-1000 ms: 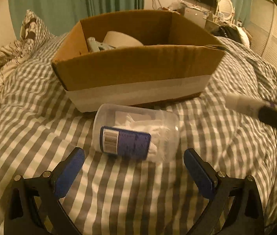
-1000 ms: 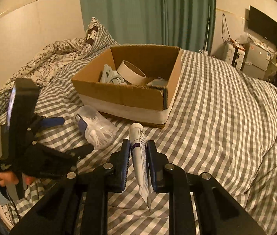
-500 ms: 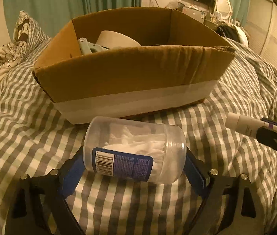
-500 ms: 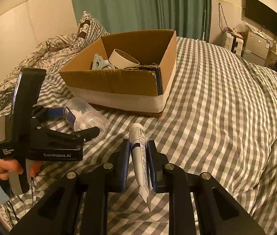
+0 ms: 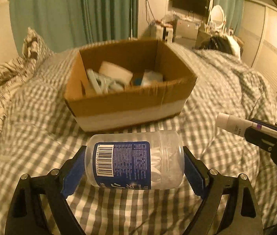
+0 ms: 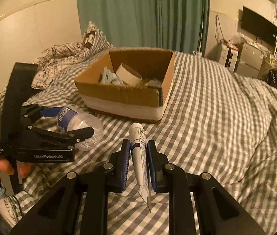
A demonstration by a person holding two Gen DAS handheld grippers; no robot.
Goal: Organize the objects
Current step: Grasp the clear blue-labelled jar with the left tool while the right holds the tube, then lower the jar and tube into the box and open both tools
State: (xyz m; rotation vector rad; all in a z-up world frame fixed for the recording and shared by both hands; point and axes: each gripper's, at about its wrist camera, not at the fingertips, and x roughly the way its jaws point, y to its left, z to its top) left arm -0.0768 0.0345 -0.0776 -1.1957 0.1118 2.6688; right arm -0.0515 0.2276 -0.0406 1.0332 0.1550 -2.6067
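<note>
My left gripper (image 5: 134, 162) is shut on a clear plastic jar (image 5: 136, 162) with a blue label and white contents, held sideways above the checked bedcover. The jar also shows in the right wrist view (image 6: 79, 125), with the left gripper (image 6: 68, 121) around it. My right gripper (image 6: 138, 152) is shut on a white tube (image 6: 139, 156) with its cap pointing forward; the tube also shows at the right of the left wrist view (image 5: 234, 124). An open cardboard box (image 5: 130, 98) (image 6: 126, 96) sits ahead of both grippers, holding a tape roll (image 6: 128, 74) and other items.
The box stands on a bed with a grey checked cover (image 6: 207, 117). A patterned quilt and pillow (image 6: 70, 47) lie at the far left. A dark bundle (image 6: 275, 78) rests at the bed's far right. Furniture and a TV (image 6: 258, 29) stand beyond.
My left gripper closed on the jar and lifted it off the bedcover, backing away from the box. My right gripper rose slightly with the tube still held.
</note>
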